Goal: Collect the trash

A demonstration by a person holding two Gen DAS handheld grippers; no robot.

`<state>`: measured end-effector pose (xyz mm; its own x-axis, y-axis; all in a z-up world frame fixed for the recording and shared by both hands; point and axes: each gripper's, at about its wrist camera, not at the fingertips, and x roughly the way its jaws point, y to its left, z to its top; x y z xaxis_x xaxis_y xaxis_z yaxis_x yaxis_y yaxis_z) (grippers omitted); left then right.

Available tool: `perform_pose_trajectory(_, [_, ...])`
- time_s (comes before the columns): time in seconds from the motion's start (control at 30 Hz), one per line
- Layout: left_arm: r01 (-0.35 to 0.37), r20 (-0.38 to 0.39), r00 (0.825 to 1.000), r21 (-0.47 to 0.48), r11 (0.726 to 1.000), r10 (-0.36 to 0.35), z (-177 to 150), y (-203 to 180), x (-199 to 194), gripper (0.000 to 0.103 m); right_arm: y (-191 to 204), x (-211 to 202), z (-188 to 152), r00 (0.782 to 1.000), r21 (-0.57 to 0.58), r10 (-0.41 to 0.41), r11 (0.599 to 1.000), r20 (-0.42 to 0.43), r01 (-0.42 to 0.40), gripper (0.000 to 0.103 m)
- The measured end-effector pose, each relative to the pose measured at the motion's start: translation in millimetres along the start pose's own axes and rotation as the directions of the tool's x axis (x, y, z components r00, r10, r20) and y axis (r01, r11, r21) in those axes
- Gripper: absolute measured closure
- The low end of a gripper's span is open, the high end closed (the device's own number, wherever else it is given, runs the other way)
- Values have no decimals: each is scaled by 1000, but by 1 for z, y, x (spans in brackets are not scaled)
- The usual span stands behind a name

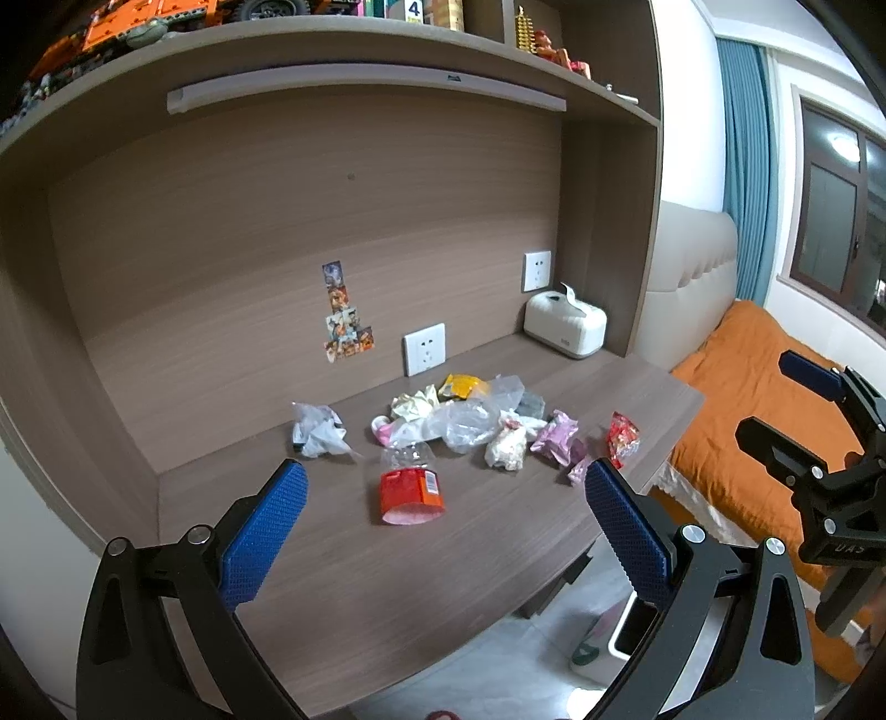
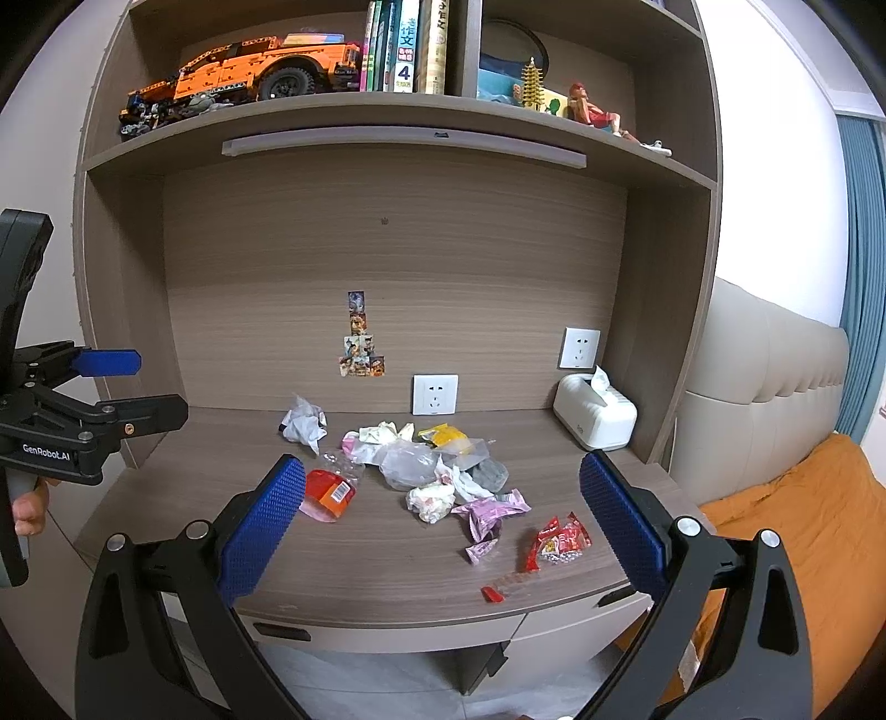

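Matt wood-grain desk (image 2: 387,565) bears crinkled glossy plastic wrappers (image 2: 559,540) and crumpled paper (image 2: 303,423).

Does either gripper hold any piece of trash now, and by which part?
No. The left gripper and right gripper are both open and empty, above the brown wooden desk.

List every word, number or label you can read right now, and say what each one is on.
"GenRobot.AI": on the left gripper body, right wrist view.
"4": on a book spine on the shelf; the characters above it are too small to read.
"UAS", roughly: faint mark on the right gripper body, left wrist view; uncertain.
Red snack wrapper, red-labelled bottle, wall stickers: print too blurred to read.
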<state>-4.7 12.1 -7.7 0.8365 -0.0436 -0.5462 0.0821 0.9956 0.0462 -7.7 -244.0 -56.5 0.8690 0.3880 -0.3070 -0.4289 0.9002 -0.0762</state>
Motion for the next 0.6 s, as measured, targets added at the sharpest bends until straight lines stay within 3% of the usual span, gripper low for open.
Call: perform_pose_trajectory(0.6, [-1,-1,1000,-1,1000,1,-1,1,-1,5,2,1,0,1000,4,1,1000,-3,-1,4])
